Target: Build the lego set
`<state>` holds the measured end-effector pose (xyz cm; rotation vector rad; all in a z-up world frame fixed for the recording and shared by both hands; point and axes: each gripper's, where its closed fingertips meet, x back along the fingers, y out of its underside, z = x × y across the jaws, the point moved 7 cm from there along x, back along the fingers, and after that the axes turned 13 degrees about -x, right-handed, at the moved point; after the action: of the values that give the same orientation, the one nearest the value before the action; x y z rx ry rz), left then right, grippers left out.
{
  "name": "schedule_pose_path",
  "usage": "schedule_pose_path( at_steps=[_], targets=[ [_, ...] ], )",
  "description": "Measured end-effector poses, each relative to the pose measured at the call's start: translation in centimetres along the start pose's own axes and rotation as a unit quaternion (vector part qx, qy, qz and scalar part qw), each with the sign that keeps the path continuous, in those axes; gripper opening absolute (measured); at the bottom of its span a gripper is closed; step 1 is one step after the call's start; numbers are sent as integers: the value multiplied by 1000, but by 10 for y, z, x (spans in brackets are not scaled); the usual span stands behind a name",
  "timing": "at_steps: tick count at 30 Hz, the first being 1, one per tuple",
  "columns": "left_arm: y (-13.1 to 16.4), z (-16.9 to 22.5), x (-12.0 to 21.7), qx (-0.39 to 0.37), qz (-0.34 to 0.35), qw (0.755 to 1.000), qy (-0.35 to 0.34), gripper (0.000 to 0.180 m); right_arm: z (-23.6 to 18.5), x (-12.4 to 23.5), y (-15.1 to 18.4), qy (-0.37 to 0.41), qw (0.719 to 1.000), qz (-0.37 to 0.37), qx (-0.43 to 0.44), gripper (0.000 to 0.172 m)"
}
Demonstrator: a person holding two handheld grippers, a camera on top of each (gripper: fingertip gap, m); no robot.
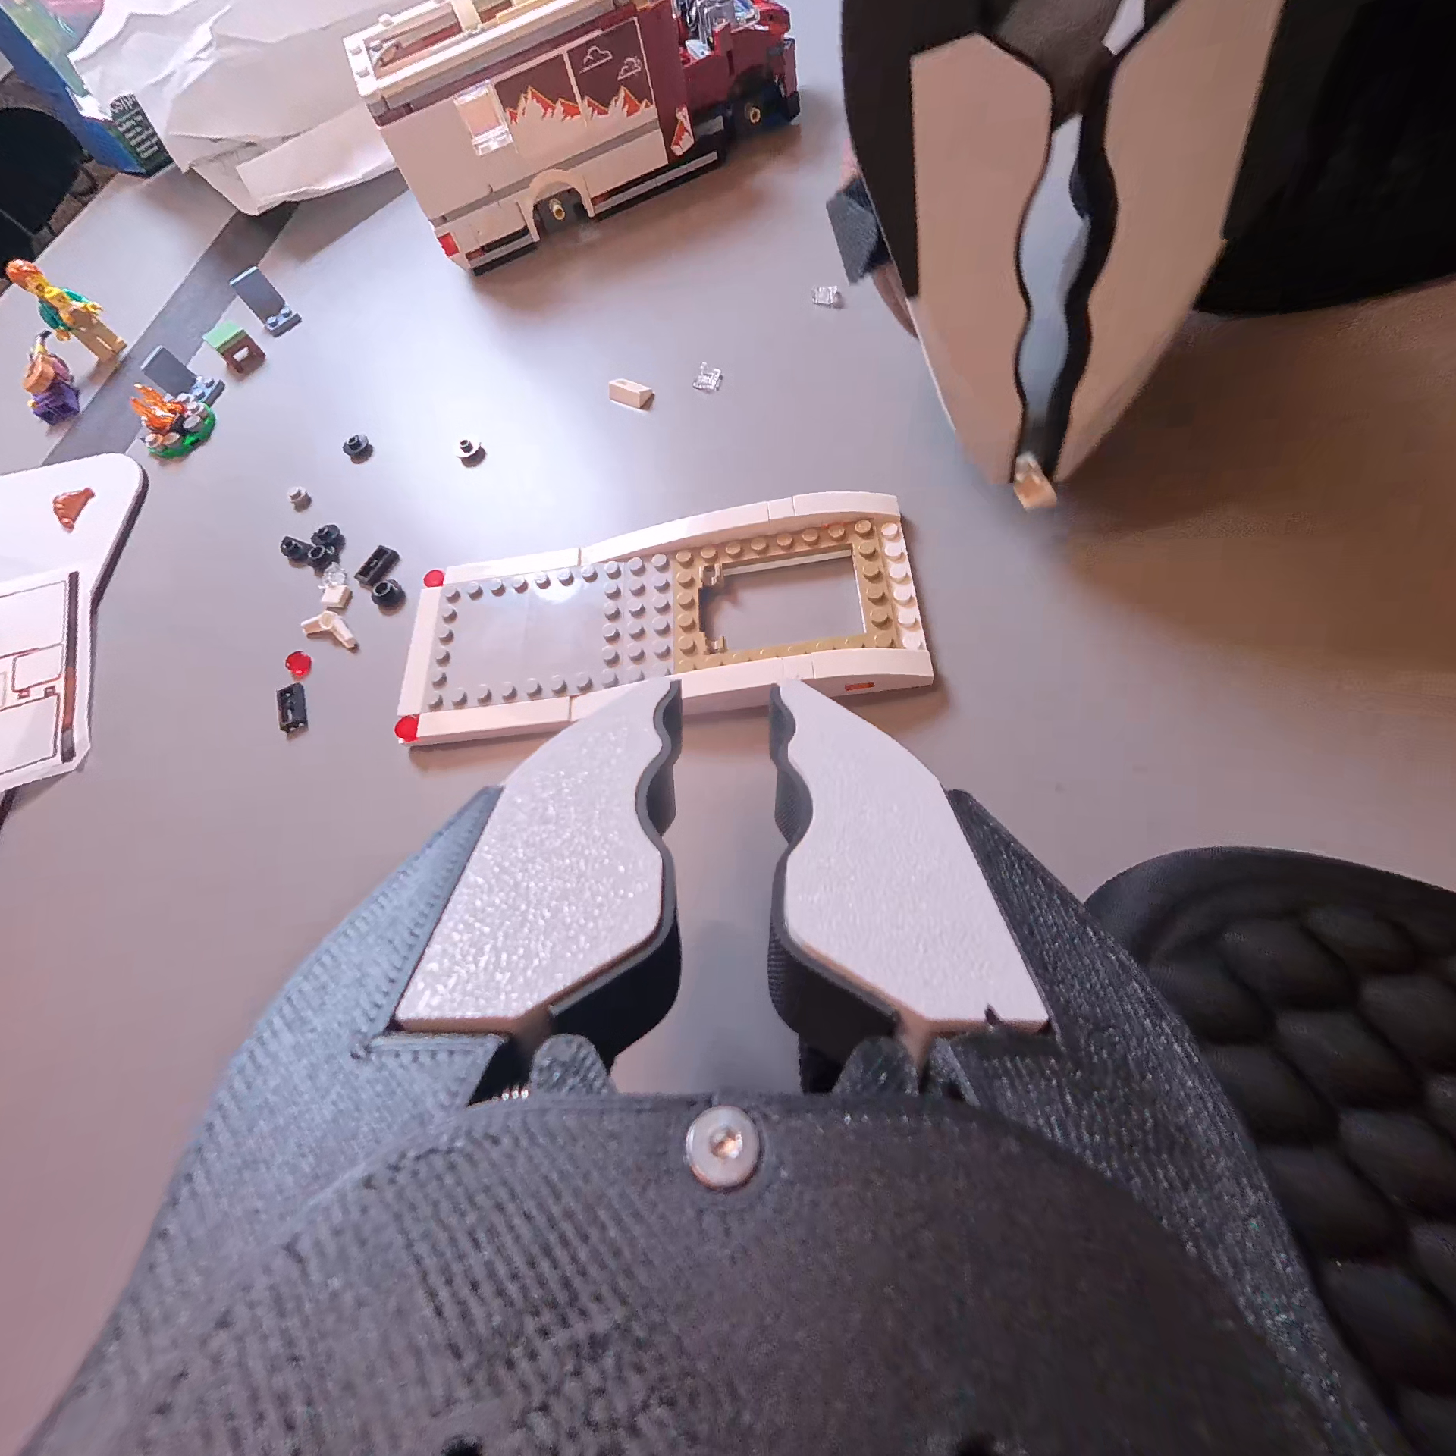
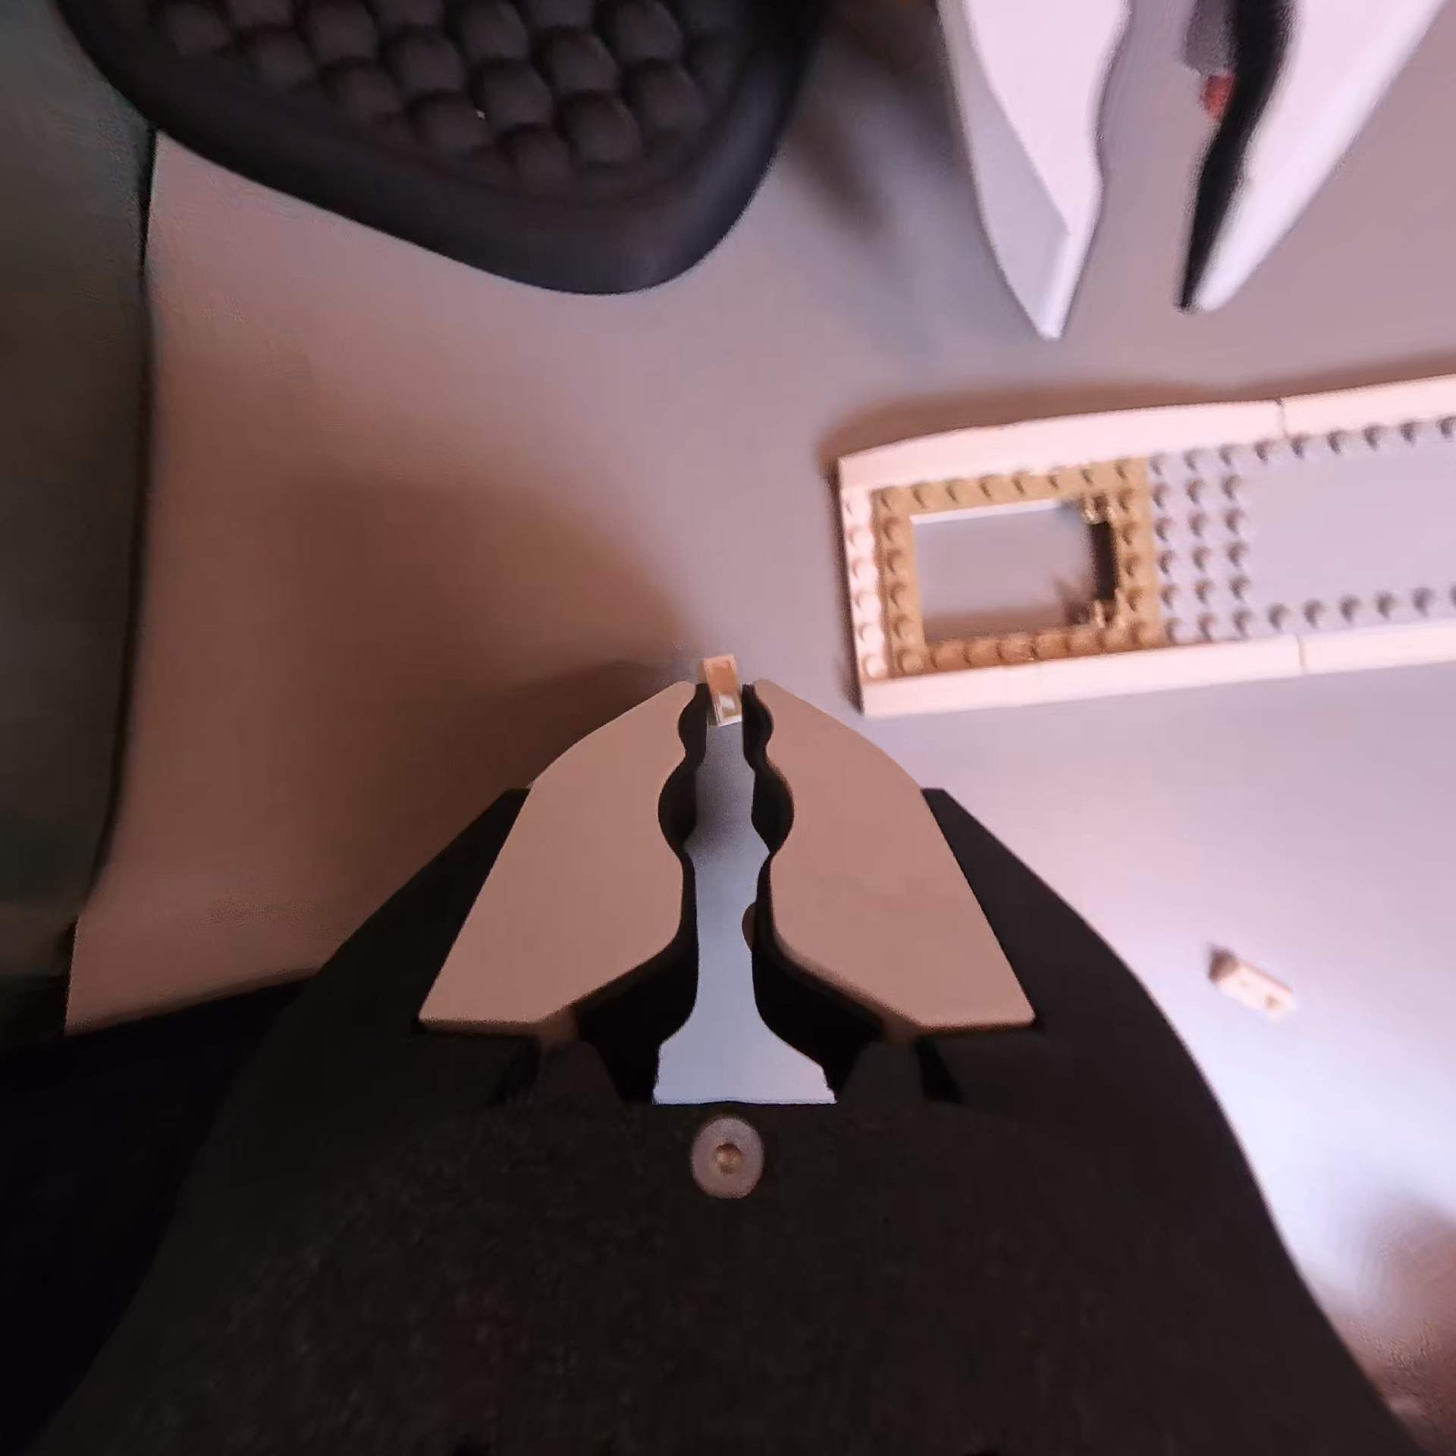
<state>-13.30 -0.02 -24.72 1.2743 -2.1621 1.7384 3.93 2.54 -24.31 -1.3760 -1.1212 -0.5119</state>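
Note:
A flat brick-built panel (image 1: 504,713) with white edges, grey studs and a tan frame lies on the grey table (image 1: 236,906). My left gripper (image 1: 723,697) is open with nothing between its fingers, its tips just at the panel's near white edge. My right gripper (image 2: 723,692) is shut on a small tan brick (image 2: 723,687) and holds it above the table, to the side of the panel's tan end (image 2: 890,575). The left wrist view shows that gripper (image 1: 1036,465) at the upper right with the tan brick (image 1: 1034,487) pinched at its tips. The left gripper (image 2: 1119,307) shows in the right wrist view.
A brick-built camper truck (image 1: 567,134) stands at the back. Minifigures (image 1: 67,315) and several small loose pieces (image 1: 339,567) lie to the left, and another tan brick (image 1: 630,392) lies mid-table. Paper sheets (image 1: 39,630) are at the left edge, and a black cushion (image 1: 1300,1024) at the right. Tip to tip, the grippers are about 11 cm apart. From either gripper's tips it is about 25 cm to the brick-built camper truck (image 1: 567,134).

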Motion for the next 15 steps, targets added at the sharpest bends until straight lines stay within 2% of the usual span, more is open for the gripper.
schedule_pose_path(
  at_steps=[3, 9, 11, 15],
  targets=[
    [-6, 5, -2, -4, 16, 1000, 10, 21, 7, 10, 7, -7, 999, 42, -28, 7],
    [-31, 29, -8, -57, 70, 995, 39, 21, 17, 17, -5, -117, 974, 165, -103, 7],
    [-33, 34, -12, -63, 71, 994, 47, 19, 20, 14, 0, -126, 975, 142, -113, 7],
    [-27, 35, -17, -62, 56, 995, 53, 18, 24, 5, 20, -59, 993, 46, -96, 7]
  ],
)
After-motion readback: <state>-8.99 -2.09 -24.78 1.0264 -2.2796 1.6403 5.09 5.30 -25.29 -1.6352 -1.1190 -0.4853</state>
